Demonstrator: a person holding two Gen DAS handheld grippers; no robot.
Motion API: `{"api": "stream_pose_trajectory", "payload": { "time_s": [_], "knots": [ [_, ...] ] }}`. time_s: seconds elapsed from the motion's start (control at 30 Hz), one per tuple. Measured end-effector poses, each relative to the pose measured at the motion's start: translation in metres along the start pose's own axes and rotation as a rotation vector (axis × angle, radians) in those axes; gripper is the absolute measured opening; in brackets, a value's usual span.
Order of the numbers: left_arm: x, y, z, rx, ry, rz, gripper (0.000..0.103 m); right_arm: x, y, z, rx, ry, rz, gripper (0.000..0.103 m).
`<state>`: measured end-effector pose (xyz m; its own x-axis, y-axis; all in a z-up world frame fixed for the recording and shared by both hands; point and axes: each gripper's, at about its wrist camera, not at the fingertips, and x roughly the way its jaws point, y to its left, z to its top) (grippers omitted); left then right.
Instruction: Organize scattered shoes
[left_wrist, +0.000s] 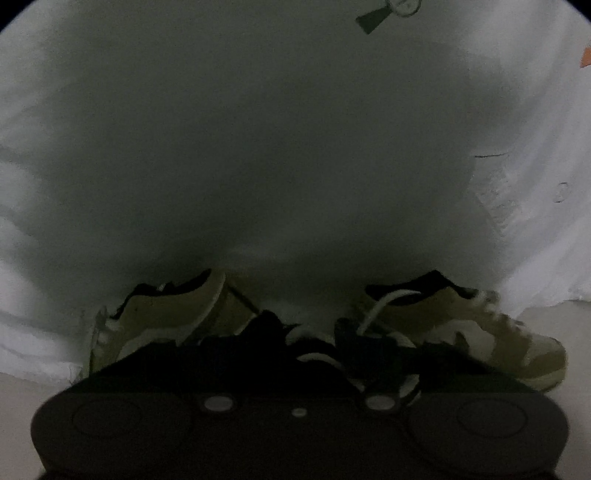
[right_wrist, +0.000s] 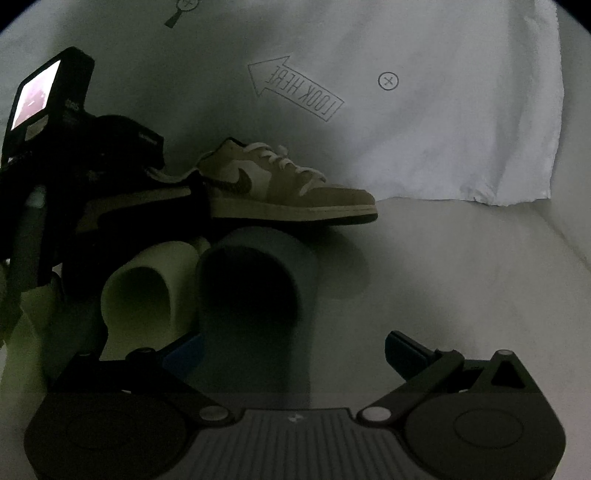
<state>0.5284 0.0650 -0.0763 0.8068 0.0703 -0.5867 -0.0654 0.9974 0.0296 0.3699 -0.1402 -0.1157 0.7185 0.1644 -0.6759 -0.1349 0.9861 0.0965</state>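
The scene was dim, and fine detail was hard to read.

Two tan sneakers stood against a white paper backdrop printed with an arrow mark. In the right wrist view the right-hand sneaker stood upright on its sole, side-on, toe pointing right. The second tan sneaker lay to its left, partly hidden behind the left device. In the left wrist view the two heels flanked the left tongs, toes pointing outward and apart, so the pair was not yet aligned.

Left tongs: the fingers sat dark between the two sneakers, with a white lace crossing just in front. Whether the pads pressed on a heel, a lace or nothing could not be told from either view. The position between the heels suggests an intent to draw one sneaker toward the other.

Right tongs: released, with blue pads spread wide and nothing between them. Just ahead of them lay two slides on the floor surface: a pale green slide and a grey-blue slide, side by side and touching, openings facing the camera. Their placement in front of the sneakers reads as a second row.

Judgement: the slides appear sorted; the sneaker pair remains the step in hand
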Motion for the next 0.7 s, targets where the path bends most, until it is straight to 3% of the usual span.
{"api": "stream_pose_trajectory", "payload": {
  "time_s": [0.07, 0.13, 0.23, 0.33, 0.43, 0.5, 0.6, 0.7],
  "knots": [
    [-0.005, 0.009, 0.003, 0.022, -0.027, -0.028, 0.031, -0.002, 0.0, -0.001, -0.003, -0.002, 0.003, 0.103],
    [-0.029, 0.02, -0.001, 0.025, -0.04, -0.072, 0.029, -0.003, 0.0, -0.001, -0.004, -0.003, 0.005, 0.103],
    [-0.029, 0.046, 0.009, -0.003, -0.02, -0.162, 0.028, -0.006, 0.0, -0.001, 0.001, -0.005, 0.015, 0.103],
    [-0.066, 0.045, -0.007, 0.022, -0.004, -0.202, 0.028, -0.009, 0.001, -0.004, -0.005, -0.006, 0.025, 0.103],
    [-0.08, 0.041, -0.023, 0.039, 0.009, -0.19, 0.028, -0.011, 0.002, -0.005, -0.003, -0.001, 0.029, 0.103],
    [-0.111, 0.03, -0.055, 0.028, 0.013, -0.163, 0.028, -0.014, 0.004, -0.005, 0.001, -0.004, 0.037, 0.103],
    [-0.109, 0.037, -0.076, 0.009, 0.037, -0.09, 0.028, -0.018, 0.005, -0.006, -0.011, -0.011, 0.035, 0.103],
    [-0.116, 0.043, -0.09, 0.043, 0.027, -0.079, 0.029, -0.018, 0.005, -0.008, -0.022, -0.003, 0.032, 0.103]
  ]
}}
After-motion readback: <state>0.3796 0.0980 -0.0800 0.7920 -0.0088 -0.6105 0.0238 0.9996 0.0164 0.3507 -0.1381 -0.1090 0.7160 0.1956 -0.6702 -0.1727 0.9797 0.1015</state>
